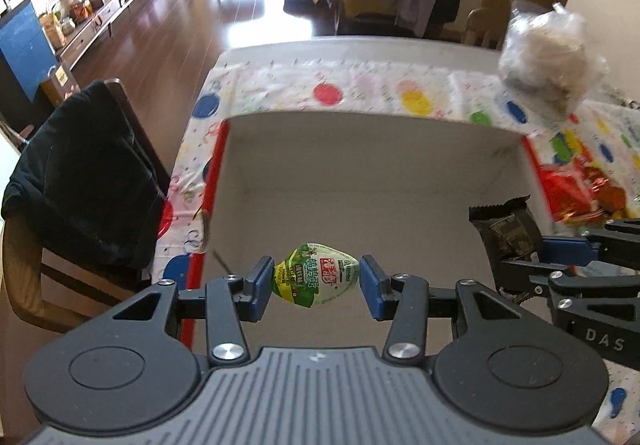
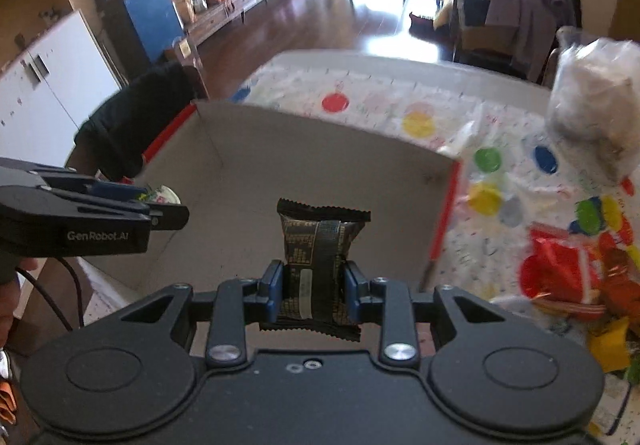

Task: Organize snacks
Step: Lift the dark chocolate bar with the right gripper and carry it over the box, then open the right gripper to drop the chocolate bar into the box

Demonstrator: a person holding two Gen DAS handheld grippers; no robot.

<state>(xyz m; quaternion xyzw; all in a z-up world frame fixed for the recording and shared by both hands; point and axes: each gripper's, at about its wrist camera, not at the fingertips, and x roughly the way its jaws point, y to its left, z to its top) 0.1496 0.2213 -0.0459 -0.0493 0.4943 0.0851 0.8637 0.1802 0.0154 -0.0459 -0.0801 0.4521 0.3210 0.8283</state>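
Hanging between left tongs point(image 1: 316, 281): green packet point(image 1: 316, 275).

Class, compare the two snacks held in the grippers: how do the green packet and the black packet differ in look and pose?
The green packet is small, rounded and brightly printed; the black packet is a longer, dark rectangle with crimped ends. The green packet sits crosswise in the left gripper, pinched at its tips; the black packet stands lengthwise in the right gripper, sticking out past the pads. Both are sealed and held above the open box.
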